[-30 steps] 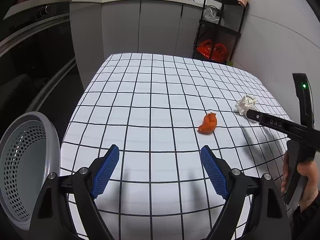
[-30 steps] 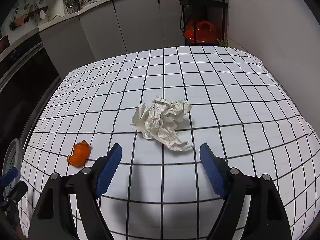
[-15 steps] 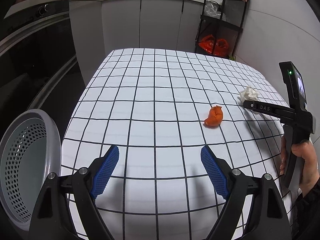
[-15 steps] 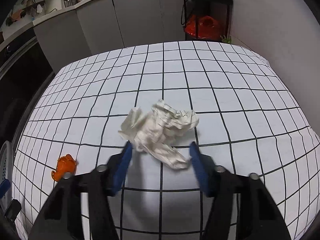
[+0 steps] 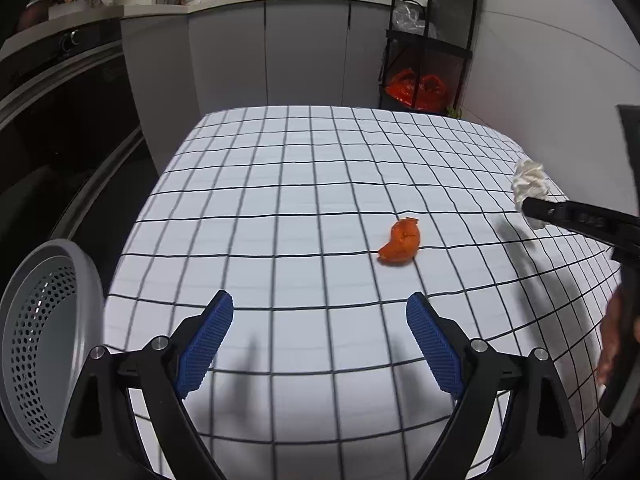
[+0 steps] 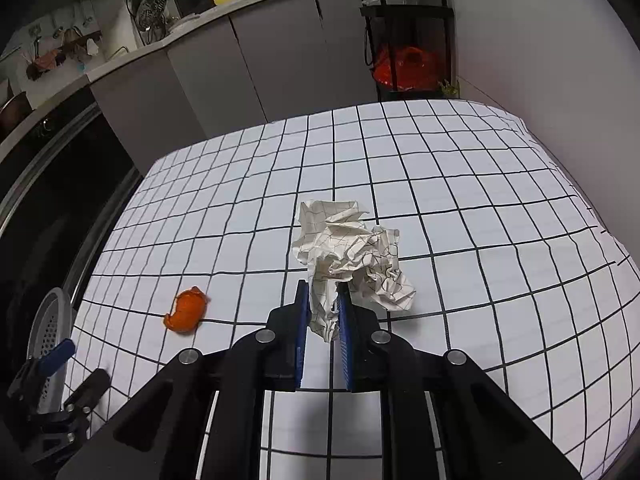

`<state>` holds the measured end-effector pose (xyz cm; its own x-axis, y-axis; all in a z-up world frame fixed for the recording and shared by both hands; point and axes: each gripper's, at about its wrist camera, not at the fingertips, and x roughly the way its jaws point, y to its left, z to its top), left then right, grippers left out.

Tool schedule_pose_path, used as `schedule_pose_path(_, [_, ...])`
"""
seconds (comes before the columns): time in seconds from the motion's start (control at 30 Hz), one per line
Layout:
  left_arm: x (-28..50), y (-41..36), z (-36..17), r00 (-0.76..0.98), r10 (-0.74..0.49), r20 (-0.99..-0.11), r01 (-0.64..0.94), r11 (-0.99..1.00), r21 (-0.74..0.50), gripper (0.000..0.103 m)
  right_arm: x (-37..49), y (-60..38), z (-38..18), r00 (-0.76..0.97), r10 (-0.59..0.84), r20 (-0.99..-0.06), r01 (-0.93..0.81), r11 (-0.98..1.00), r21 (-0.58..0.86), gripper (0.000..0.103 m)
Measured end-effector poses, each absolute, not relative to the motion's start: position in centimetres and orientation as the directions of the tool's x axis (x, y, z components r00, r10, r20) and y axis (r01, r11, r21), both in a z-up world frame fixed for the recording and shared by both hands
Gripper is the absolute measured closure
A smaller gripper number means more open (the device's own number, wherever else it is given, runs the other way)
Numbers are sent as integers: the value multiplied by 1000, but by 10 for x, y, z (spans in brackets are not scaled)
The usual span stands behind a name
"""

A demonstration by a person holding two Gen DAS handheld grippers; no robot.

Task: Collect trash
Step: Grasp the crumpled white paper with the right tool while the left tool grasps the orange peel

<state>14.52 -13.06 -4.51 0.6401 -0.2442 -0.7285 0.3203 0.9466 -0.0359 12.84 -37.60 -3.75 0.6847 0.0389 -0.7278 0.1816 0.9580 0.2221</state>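
A crumpled ball of gridded white paper [image 6: 352,248] is pinched between the blue pads of my right gripper [image 6: 322,292], which is shut on it and holds it just above the checked tablecloth [image 6: 480,200]. In the left wrist view the same paper [image 5: 528,178] shows at the far right, at the tip of the right gripper [image 5: 530,210]. An orange scrap [image 5: 402,242] lies on the cloth, ahead and right of my left gripper [image 5: 320,300]. The left jaws are opening, with nothing between them.
A grey perforated basket [image 5: 36,320] sits off the table's left edge, beside the left gripper. Grey cabinets [image 5: 304,48] and a black shelf rack [image 5: 432,44] with an orange bag stand beyond the far edge. A white wall runs along the right.
The right gripper went from wide open to shut on the crumpled paper and lifted it a little. The left gripper shifted slightly over the near table edge.
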Motion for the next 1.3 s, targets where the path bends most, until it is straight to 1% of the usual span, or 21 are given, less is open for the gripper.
schedule_pose_path(0.13, [165, -154, -53, 610, -249, -752, 322, 945, -51, 16, 119, -382, -26, 701, 59, -711, 172, 953, 248, 89])
schedule_pose_path(0.3, [183, -184, -63, 602, -218, -768, 324, 946, -15, 16, 117, -396, -20, 708, 86, -701, 172, 941, 290, 89])
schedule_pose_path(0.47, [199, -204, -71, 583, -194, -789, 323, 947, 5, 17, 115, -401, -16, 718, 101, -689, 159, 939, 304, 89])
schedule_pose_path(0.57, [204, -209, -75, 570, -188, -800, 318, 948, 4, 25, 114, -402, -14, 721, 101, -686, 155, 941, 302, 89])
schedule_pose_path(0.63, [208, -213, -78, 557, -182, -810, 314, 949, 3, 33, 113, -403, -15, 719, 105, -687, 157, 938, 308, 89])
schedule_pose_path(0.73, [208, -213, -81, 544, -182, -819, 306, 952, -8, 37, 113, -405, -16, 718, 106, -688, 160, 937, 312, 89])
schedule_pose_path(0.77, [207, -214, -81, 546, -183, -818, 304, 953, -10, 41, 113, -405, -16, 718, 107, -688, 160, 937, 312, 89])
schedule_pose_path(0.8, [206, -214, -80, 548, -184, -816, 305, 952, -10, 48, 113, -405, -16, 718, 105, -688, 161, 937, 311, 89])
schedule_pose_path(0.83, [205, -215, -79, 551, -185, -814, 309, 951, -6, 61, 113, -405, -16, 718, 104, -688, 160, 937, 310, 89])
schedule_pose_path(0.87, [204, -216, -77, 549, -189, -814, 315, 949, -8, 66, 113, -404, -16, 718, 104, -688, 160, 937, 309, 89])
schedule_pose_path(0.9, [204, -216, -77, 548, -192, -814, 318, 948, -9, 76, 112, -403, -16, 718, 103, -688, 161, 937, 309, 89])
schedule_pose_path(0.93, [203, -217, -76, 547, -195, -814, 321, 947, -12, 80, 112, -402, -16, 718, 102, -689, 162, 937, 308, 89])
schedule_pose_path(1.03, [197, -212, -73, 544, -206, -814, 323, 946, -23, 84, 112, -400, -17, 716, 103, -690, 158, 940, 303, 89])
schedule_pose_path(1.3, [162, -164, -46, 607, -186, -772, 296, 955, 3, 85, 108, -373, -12, 720, 114, -684, 118, 952, 283, 89])
